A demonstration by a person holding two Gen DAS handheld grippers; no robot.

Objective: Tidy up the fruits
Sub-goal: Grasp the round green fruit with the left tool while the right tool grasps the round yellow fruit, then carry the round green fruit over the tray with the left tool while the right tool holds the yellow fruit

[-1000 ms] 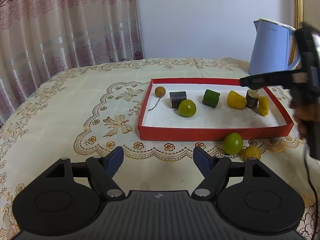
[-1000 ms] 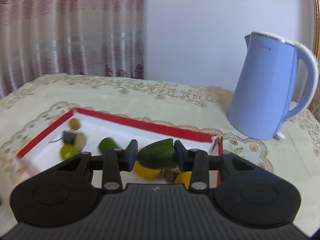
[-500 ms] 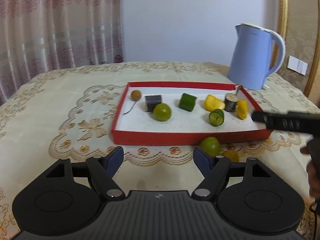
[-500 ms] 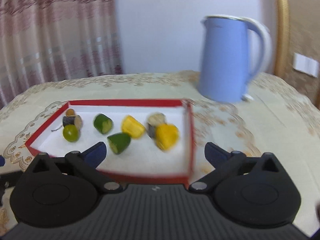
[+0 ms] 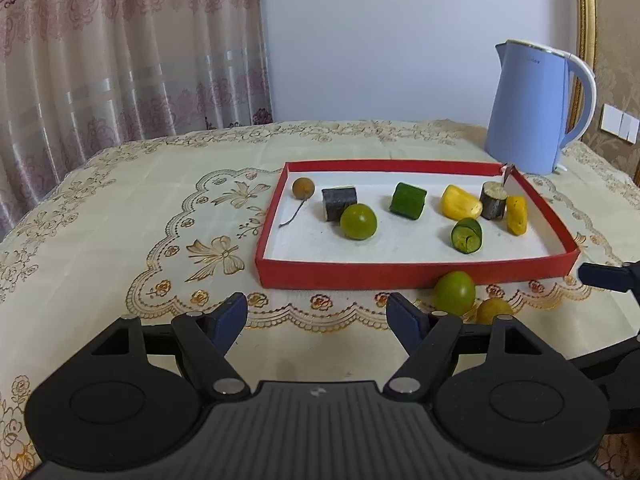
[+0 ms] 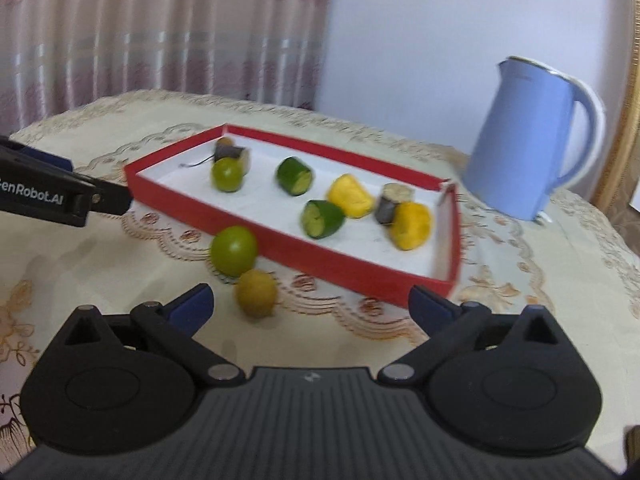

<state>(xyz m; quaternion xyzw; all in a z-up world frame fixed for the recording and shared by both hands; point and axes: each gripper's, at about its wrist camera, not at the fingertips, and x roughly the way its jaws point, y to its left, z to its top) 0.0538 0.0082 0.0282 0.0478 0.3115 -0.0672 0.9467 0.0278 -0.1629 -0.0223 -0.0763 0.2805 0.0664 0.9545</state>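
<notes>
Next step, as judged: collect the two fruits left outside the red tray [image 6: 320, 254]. The right gripper [image 6: 310, 306] has just been opening; its jaws stand wide with nothing between them. The yellow-brown fruit [image 6: 256, 293] lies just ahead of its left jaw, the green round fruit [image 6: 233, 251] beyond, against the tray wall. Centre the jaws on one fruit, then close gently; round fruit rolls. The left gripper [image 5: 316, 318] is open, empty. The tray holds eight pieces.

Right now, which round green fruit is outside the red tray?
The round green fruit on the tablecloth against the red tray's near wall; the other lies inside.
</notes>
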